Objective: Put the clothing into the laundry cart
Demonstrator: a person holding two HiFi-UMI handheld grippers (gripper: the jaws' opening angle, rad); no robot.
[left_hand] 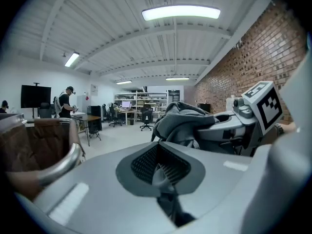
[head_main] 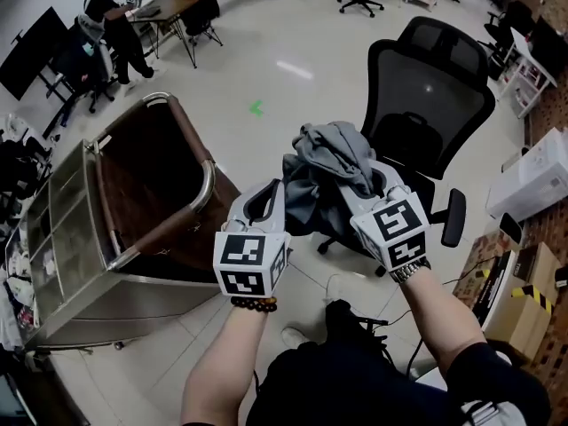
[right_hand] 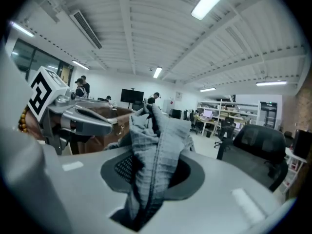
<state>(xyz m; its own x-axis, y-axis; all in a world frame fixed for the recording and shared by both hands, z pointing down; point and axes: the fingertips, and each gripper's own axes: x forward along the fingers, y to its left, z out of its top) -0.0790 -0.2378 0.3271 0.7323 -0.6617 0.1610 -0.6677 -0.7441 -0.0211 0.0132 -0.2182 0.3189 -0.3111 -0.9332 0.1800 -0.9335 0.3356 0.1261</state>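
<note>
A bundle of grey and dark clothing (head_main: 333, 162) hangs in the air in front of me, over a black office chair. My right gripper (head_main: 377, 185) is shut on it. In the right gripper view the grey ribbed cloth (right_hand: 156, 145) is pinched between the jaws and stands up from them. My left gripper (head_main: 266, 207) is just left of the bundle, shut, with nothing showing between its pads (left_hand: 163, 172). From there the clothing (left_hand: 183, 118) is seen ahead to the right. The laundry cart (head_main: 209, 180), metal-framed with a brown liner, stands open at the left, below both grippers.
The black mesh office chair (head_main: 426, 105) stands right behind the bundle. Cardboard and white boxes (head_main: 532, 185) sit at the right. A person (head_main: 111, 16) stands by a desk far back left. My own legs and shoes are below the grippers.
</note>
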